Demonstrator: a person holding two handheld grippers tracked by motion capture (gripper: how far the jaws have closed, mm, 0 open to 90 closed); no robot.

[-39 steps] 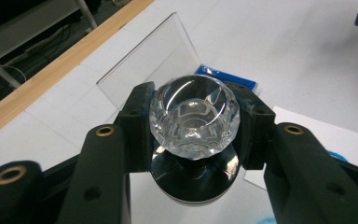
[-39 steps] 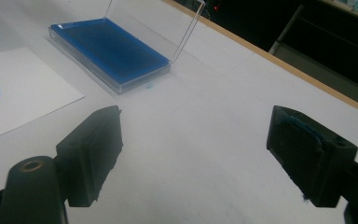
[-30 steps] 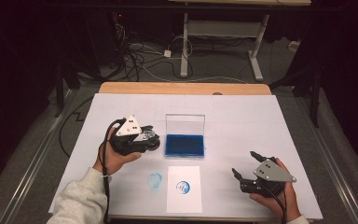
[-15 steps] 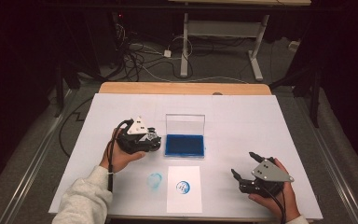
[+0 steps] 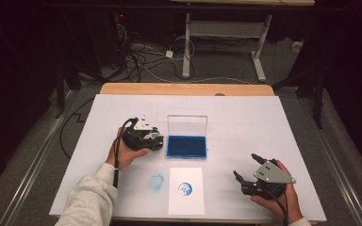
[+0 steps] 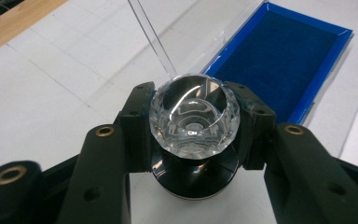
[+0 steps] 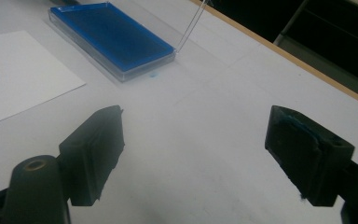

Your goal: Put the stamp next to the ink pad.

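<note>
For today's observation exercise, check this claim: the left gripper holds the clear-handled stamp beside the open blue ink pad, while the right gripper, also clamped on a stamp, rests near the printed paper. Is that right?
One detail is wrong. The right gripper holds nothing: the right gripper view shows its jaws wide apart over bare table. The rest stands: the left gripper clamps the clear-handled stamp beside the open blue ink pad, and the printed paper lies nearby.

Stamp [image 6: 193, 126] in left claw [image 6: 193, 140]: clear faceted handle, glossy, glass or acrylic, can't tell which; glossy black base below. Claw jaws matt black plastic, brass-coloured inserts. Ink pad [image 6: 279, 60] just beside stamp: matt deep-blue felt-like surface, glossy clear plastic case and lid. Paper sheet [image 5: 185, 190] near pad: matt white. Worktop [image 5: 245, 117]: smooth matt white cover, wood edge beyond pad.
</note>
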